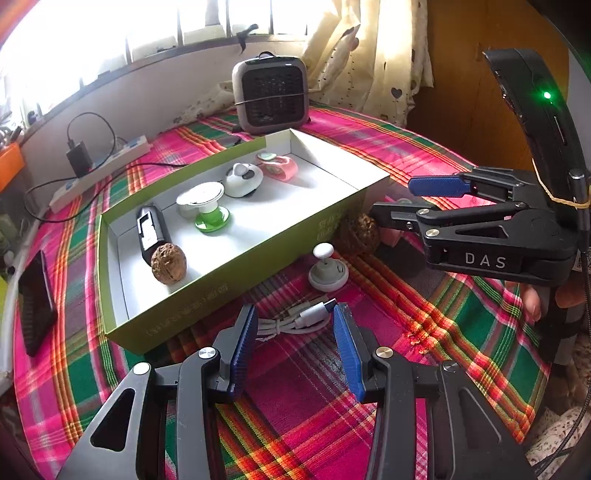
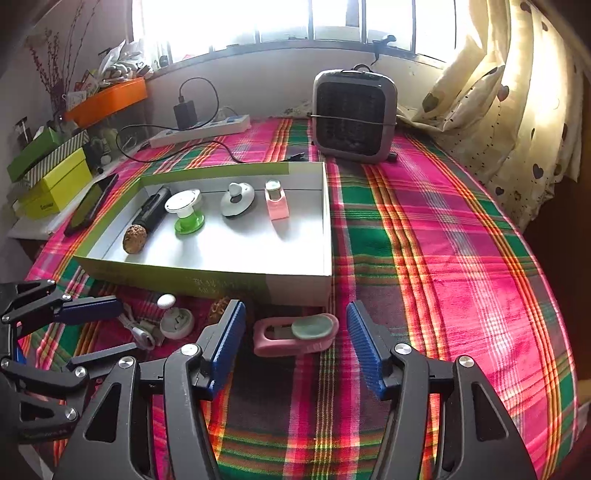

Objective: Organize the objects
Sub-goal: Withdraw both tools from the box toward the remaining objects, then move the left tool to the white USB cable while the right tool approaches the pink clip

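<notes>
Pink clip (image 2: 295,334) just ahead of open right gripper (image 2: 295,345)

Blown-out window (image 2: 295,18) backlight; box floor (image 2: 240,247) glare, fisheye-bent edges

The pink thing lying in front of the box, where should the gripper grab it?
Grip the pink holder across its narrow width at the middle of its body, coming straight from the near side, probably. It lies flat and crosswise between the open right gripper fingers, with the box wall close behind.
</notes>
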Tool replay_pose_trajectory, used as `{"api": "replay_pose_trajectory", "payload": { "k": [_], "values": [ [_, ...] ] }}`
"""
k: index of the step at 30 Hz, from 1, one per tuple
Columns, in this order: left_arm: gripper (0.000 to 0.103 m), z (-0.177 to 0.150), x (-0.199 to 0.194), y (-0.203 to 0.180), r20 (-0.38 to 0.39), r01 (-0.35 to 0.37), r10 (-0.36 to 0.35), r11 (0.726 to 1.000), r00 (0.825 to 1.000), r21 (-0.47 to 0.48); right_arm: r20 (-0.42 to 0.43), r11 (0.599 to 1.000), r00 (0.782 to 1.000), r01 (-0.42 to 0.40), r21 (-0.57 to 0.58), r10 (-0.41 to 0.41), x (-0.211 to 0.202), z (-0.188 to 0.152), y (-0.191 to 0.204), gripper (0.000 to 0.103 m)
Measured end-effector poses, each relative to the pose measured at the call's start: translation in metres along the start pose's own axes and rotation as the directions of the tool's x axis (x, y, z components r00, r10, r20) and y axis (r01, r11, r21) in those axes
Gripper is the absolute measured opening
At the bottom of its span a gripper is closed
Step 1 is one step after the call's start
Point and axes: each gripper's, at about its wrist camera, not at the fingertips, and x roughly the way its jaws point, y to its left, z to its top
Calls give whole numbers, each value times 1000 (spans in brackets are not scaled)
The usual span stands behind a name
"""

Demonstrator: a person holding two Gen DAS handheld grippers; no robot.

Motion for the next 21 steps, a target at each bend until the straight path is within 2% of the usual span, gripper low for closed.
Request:
{"api": "replay_pose_trajectory", "payload": {
  "k": [7,13,16,21],
  "values": [
    [40,-3,-2,-4,-20,44,-44,999,999,19,-28,1000,999,26,3,-26,0,-7,-8,58],
    [40,-7,-3,-12,-40,49,-47,998,998,41,-44,999,998,52,11,-52,-1,-13,-15,58],
    [40,-11,-3,-15,-63,98,-96,995,993,26,-52,998,997,59,14,-58,-2,-16,-18,58],
    [40,-12,-7,-22,-52,101,-99,994,994,39,-64,996,995,78,37,-75,-5,-22,-29,58]
  ]
}}
